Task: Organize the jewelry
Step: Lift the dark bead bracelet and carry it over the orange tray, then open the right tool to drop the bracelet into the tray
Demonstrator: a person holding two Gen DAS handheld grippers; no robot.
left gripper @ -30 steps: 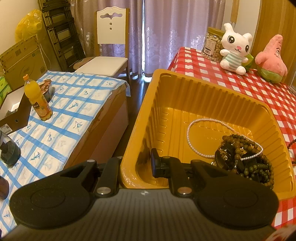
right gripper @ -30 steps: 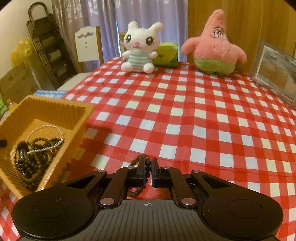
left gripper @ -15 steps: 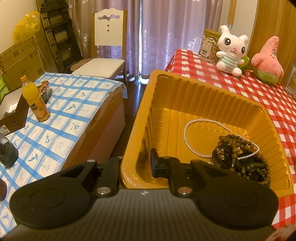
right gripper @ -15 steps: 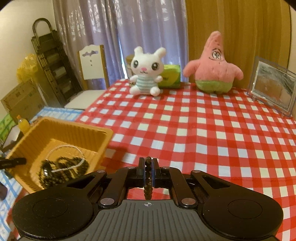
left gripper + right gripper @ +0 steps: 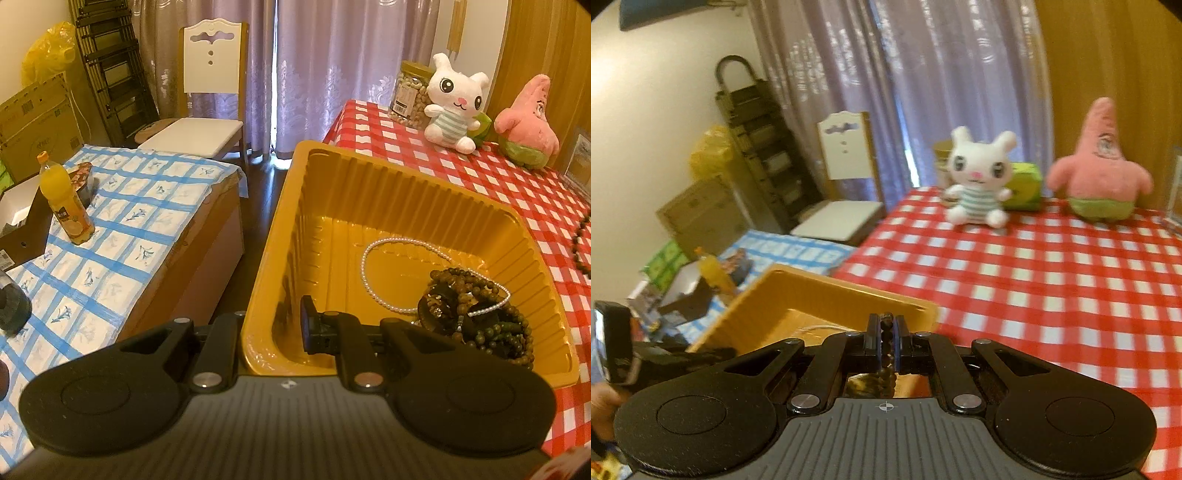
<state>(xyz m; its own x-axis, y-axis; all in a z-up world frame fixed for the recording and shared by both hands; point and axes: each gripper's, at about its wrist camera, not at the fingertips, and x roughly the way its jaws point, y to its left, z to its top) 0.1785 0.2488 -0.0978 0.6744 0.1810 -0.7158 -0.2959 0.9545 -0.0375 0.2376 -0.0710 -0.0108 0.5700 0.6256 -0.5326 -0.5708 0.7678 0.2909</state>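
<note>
Tray wall (image 5: 280,266) hides left tongs' (image 5: 275,328) outer finger; right tongs (image 5: 885,343) pinch half-hidden beads (image 5: 886,334).

Left black two-finger gripper (image 5: 271,328) is clamped onto the near wall of the ribbed yellow plastic tray (image 5: 369,192), one finger outside, one inside, tilted downward. Right black two-finger gripper (image 5: 885,339) has its pads pinched tight on a strand of dark round beads (image 5: 886,369) that dangles below. A hand (image 5: 602,410) shows at the left edge.
</note>
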